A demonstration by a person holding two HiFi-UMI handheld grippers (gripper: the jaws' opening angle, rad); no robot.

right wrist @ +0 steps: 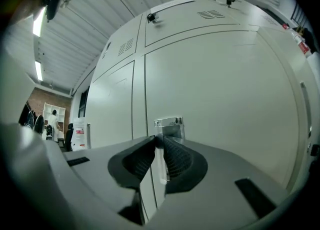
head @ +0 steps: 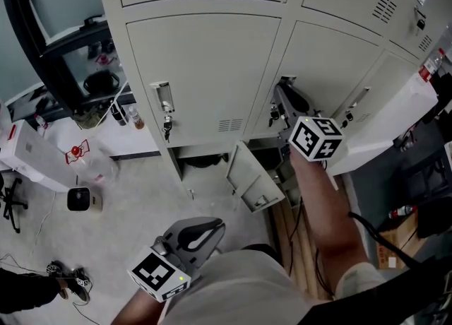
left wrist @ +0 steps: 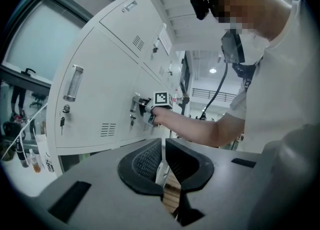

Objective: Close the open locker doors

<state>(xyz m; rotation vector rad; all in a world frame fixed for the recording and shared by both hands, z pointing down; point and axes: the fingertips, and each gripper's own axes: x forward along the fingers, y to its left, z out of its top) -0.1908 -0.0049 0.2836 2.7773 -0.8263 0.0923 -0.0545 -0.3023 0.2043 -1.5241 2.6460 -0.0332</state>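
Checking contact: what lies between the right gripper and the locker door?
The chrome handle. In the right gripper view, the right gripper has its jaws closed on it, in front of the door.

Speckled grey floor [head: 131,221]; small black box [head: 79,198] lying on it.

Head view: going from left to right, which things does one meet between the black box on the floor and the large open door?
black box, left gripper, small open lower door, right gripper, large open door

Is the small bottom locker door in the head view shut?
No, the small bottom locker door stands swung out from the lockers, with its inner face showing.
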